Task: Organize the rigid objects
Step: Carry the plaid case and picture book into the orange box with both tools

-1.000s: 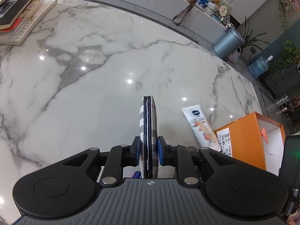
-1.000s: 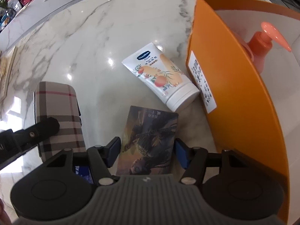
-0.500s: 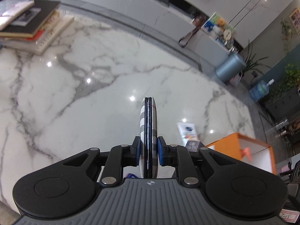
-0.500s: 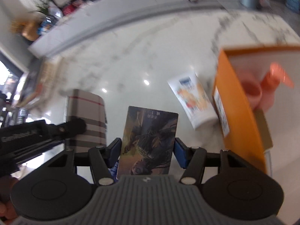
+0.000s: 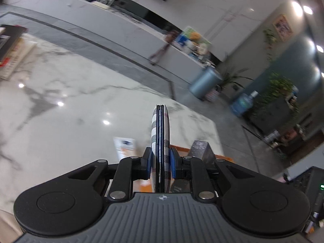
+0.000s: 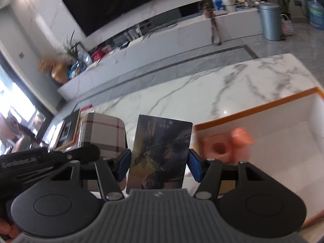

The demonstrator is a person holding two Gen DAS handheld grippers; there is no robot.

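My left gripper (image 5: 160, 163) is shut on a plaid case (image 5: 160, 133), held edge-on above the marble table (image 5: 60, 121); the case also shows in the right wrist view (image 6: 103, 133). My right gripper (image 6: 159, 167) is shut on a flat card box with a dark printed picture (image 6: 160, 154), held above the table beside the orange box (image 6: 263, 133). The orange box is open, white inside, with a pink pump bottle (image 6: 224, 143) in it. A white cream tube (image 5: 125, 145) lies on the table below the left gripper.
A stack of books (image 5: 12, 46) lies at the table's far left, also seen in the right wrist view (image 6: 68, 129). The table's far edge and right corner (image 5: 210, 121) are close. Beyond are a long counter (image 6: 162, 38) and a grey bin (image 5: 204, 83).
Both grippers have risen and tilted up, carrying the plaid case and the card box. The right gripper now looks over the open orange box. The views are motion-blurred.
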